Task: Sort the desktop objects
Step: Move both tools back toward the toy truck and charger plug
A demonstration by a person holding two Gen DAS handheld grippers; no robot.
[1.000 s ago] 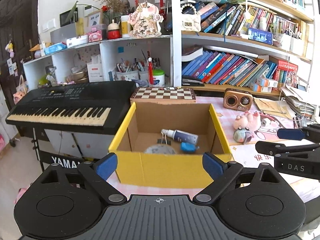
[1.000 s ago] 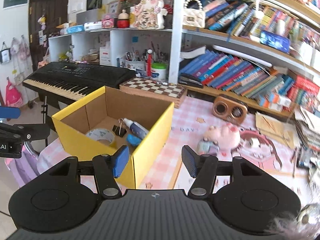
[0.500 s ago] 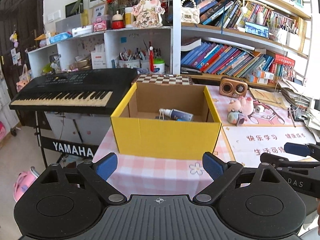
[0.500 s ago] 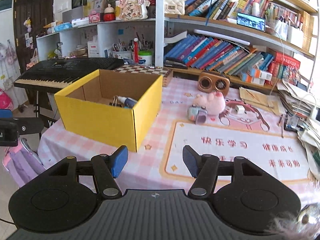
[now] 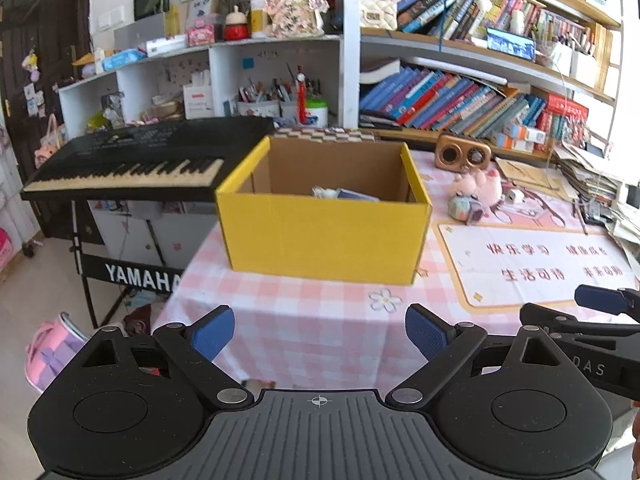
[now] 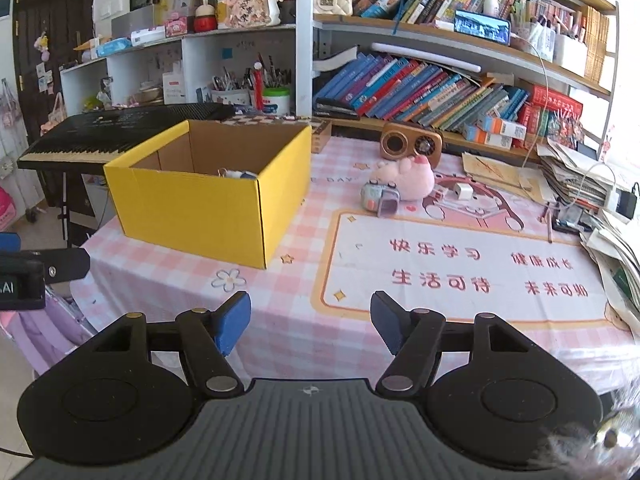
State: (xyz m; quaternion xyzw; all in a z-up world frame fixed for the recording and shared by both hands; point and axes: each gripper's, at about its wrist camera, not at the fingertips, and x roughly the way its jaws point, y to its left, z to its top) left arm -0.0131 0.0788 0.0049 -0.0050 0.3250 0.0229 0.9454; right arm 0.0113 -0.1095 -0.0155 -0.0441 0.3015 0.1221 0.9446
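Observation:
An open yellow cardboard box [image 5: 324, 236] stands on the pink checked table [image 5: 304, 320], with a small white and blue bottle [image 5: 344, 194] just showing inside. It also shows in the right wrist view [image 6: 200, 208]. My left gripper [image 5: 319, 334] is open and empty, held back over the table's front edge. My right gripper [image 6: 310, 326] is open and empty, over the front edge beside the desk mat [image 6: 460, 264]. A pink plush pig [image 6: 408, 178] and a small grey toy [image 6: 378, 198] lie on the table behind the mat.
A black keyboard [image 5: 132, 160] on a stand is left of the table. A wooden radio [image 6: 410, 146] and a chessboard box [image 5: 324, 134] sit at the back, under shelves of books [image 6: 420, 92]. Stacked papers [image 6: 580, 176] lie at the right.
Both grippers have pulled back and away from the box, which now looks smaller and farther off. Both stayed open and empty.

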